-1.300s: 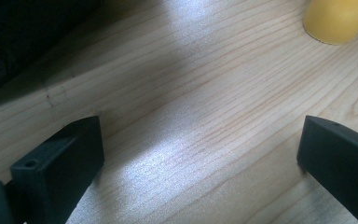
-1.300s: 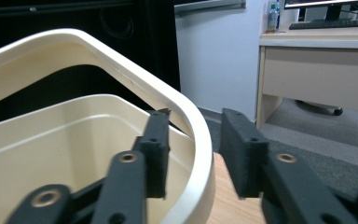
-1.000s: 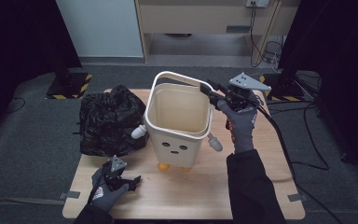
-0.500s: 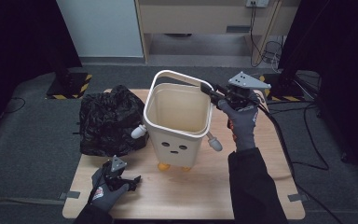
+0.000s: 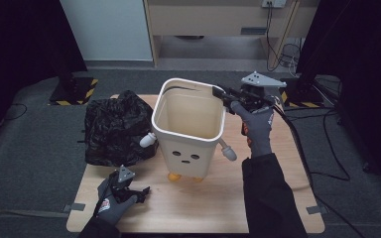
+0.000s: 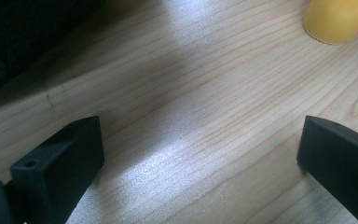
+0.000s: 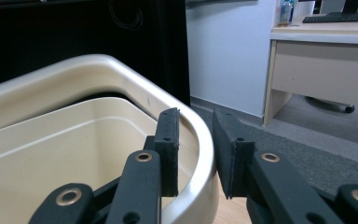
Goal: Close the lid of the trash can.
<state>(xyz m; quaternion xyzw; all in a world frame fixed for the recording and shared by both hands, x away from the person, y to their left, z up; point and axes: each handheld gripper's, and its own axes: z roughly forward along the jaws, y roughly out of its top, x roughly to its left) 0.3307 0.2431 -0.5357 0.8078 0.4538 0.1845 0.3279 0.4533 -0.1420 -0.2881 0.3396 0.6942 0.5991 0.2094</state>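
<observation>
Two grippers in play, one working and one idle. The right gripper (image 5: 218, 92) straddles the rim of the cream bin (image 5: 188, 130) at its far right corner; in the right gripper view one jaw sits inside the wall and the other outside, with the rim (image 7: 200, 140) between them. Its jaws have just been opening slightly after closing, and a sliver of gap shows at the outer pad, so I cannot tell whether the pads press; likely a grip being adjusted. The bin stands upright near the middle of the table (image 5: 228, 208), on yellow feet (image 6: 338, 18). Its loose ring frame sits slightly askew on top, which is probably why that corner is being pinched. The black bag (image 5: 114, 126) lies crumpled at the table's left edge, touching the bin's side, presumably waiting to line the bin. The left gripper (image 5: 136, 191) rests low near the front left corner, jaws wide apart on nothing.
</observation>
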